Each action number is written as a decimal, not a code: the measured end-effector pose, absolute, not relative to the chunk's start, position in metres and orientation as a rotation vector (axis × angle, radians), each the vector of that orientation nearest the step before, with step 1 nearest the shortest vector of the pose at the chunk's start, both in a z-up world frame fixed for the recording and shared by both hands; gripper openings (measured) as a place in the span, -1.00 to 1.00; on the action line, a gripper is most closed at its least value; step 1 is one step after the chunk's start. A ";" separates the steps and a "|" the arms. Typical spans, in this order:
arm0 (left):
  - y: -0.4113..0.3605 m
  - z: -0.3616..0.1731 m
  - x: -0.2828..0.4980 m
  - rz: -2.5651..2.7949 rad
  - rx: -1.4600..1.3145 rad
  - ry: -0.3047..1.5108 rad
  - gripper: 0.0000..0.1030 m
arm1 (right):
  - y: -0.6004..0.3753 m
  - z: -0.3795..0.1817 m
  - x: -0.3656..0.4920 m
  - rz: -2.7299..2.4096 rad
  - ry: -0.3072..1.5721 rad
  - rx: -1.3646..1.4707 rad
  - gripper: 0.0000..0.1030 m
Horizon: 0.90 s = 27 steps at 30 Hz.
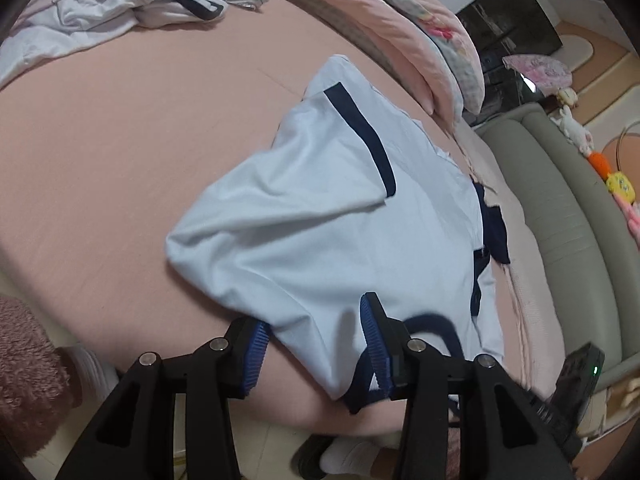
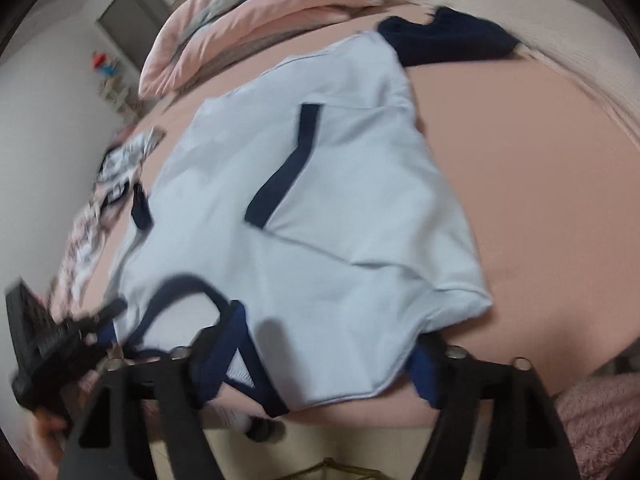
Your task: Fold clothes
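Pale blue shirt (image 1: 320,232) with navy trim lies spread on the pink bed (image 1: 120,168), its collar end hanging just over the bed's near edge; one sleeve with a navy cuff band (image 1: 360,136) is folded in across the shirt's body; a dark navy garment (image 2: 448,40) touches the shirt's far end in the right wrist view; left claw (image 1: 316,344) sits at the shirt's near hem, jaws spread wide, blue ribbed pads (image 1: 256,356) on either side of the cloth with the fabric draped loosely between them, so released rather than pinching; its right-hand pad sits against the navy collar loop (image 1: 432,322); right claw (image 2: 328,348) is likewise at the shirt's near edge, jaws wide apart, collar loop beside one finger and the shirt's corner lying over the other; that view is motion-blurred, so whether any cloth is actually nipped there is hard to judge, though the gap looks open; the other black gripper body (image 2: 44,344) shows left of the shirt in the right view; a heap of white and patterned clothes (image 1: 120,4) lies on the bed well beyond the shirt; a pink quilt (image 1: 400,20) is bunched beyond the shirt's far end; a grey sofa (image 1: 560,208) stands past the bed on the shirt's collar-trim side.
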<state>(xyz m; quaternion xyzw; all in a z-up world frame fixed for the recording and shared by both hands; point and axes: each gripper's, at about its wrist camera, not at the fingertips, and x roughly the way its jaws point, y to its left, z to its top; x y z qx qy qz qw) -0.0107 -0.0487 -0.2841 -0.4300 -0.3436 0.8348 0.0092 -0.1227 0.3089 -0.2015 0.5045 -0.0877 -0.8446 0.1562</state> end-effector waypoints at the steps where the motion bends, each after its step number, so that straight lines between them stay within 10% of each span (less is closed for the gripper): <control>1: -0.047 -0.284 -0.013 2.608 -1.345 -1.059 -0.22 | 0.304 -0.202 -0.121 -2.430 -0.206 1.450 0.47; 7: -0.053 -0.287 -0.013 2.625 -1.395 -1.039 -0.79 | 0.310 -0.203 -0.120 -2.417 -0.331 1.445 0.49; 13: -0.054 -0.287 -0.003 2.597 -1.364 -1.091 -0.80 | 0.338 -0.207 -0.128 -2.422 -0.573 1.473 -0.86; 27: -0.064 -0.280 -0.012 2.498 -1.382 -1.166 -0.92 | 0.320 -0.194 -0.125 -2.481 -0.522 1.374 -0.97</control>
